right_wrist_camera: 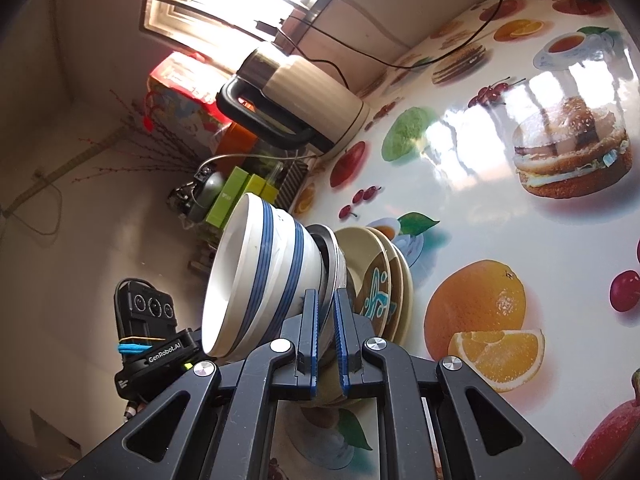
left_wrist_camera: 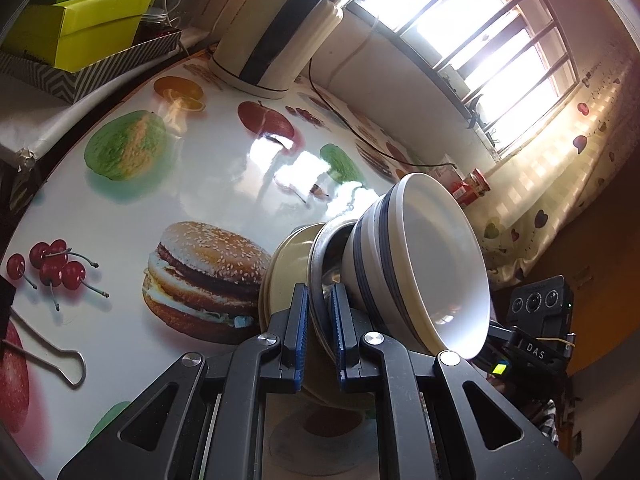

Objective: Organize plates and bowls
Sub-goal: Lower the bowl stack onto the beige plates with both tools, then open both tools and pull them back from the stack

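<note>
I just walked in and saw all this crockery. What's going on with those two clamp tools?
A person is tidying dishes with two hand-held grippers. The left gripper and right gripper are both shut on the rim of a metal bowl from opposite sides. A blue-striped white bowl sits inside it, with beige plates underneath, on the fruit-print table.

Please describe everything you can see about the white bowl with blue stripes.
The white bowl with blue stripes looks ceramic and glossy, with a plain white, empty inside and several blue bands around its outer wall. It sits on top of the stack, nested in a metal bowl that rests on beige plates. Both views show the stack tilted. No gripper finger visibly touches it; the left gripper and right gripper clamp the metal bowl's rim below it.
</note>
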`<act>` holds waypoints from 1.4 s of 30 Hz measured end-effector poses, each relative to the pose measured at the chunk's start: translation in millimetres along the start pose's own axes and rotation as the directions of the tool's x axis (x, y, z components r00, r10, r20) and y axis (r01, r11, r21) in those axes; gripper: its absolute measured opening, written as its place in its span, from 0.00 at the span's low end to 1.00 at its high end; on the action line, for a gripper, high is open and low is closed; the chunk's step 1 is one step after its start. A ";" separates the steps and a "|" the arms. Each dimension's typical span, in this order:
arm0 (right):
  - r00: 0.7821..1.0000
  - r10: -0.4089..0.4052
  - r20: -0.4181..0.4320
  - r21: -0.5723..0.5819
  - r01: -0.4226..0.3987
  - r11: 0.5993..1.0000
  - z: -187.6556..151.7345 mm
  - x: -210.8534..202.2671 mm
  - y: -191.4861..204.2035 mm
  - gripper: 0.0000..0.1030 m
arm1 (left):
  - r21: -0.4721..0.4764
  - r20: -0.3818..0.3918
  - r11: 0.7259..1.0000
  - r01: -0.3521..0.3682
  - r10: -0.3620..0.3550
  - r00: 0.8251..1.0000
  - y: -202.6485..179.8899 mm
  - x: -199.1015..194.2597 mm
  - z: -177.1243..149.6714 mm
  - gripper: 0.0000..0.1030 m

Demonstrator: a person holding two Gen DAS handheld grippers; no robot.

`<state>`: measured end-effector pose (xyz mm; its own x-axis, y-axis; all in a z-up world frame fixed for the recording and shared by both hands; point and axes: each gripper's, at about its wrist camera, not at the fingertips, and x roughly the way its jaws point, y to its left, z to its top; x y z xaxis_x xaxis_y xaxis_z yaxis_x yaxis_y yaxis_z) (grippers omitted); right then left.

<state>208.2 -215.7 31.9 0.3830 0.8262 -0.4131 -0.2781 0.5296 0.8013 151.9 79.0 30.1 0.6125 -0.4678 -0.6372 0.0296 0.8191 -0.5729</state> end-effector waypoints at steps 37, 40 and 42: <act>0.983 -0.175 0.052 -0.173 0.182 0.968 -8.9 -11.8 31.0 0.35 | 0.106 0.035 0.977 -0.185 0.183 0.983 -22.9 -20.6 -12.3 0.33; 0.979 -0.193 0.067 -0.203 0.203 0.958 -14.2 -16.6 39.5 0.38 | 0.113 0.043 0.976 -0.187 0.183 0.982 -26.3 -27.4 -16.6 0.39; 0.976 -0.203 0.074 -0.217 0.214 0.952 -17.0 -19.4 44.2 0.38 | 0.125 0.055 0.971 -0.202 0.196 0.979 -29.6 -31.8 -21.1 0.42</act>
<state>173.5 -205.1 67.9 0.4958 0.6849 -0.5339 -0.3737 0.7232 0.5808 114.8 62.7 56.4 0.6491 -0.2791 -0.7076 0.0040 0.9315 -0.3638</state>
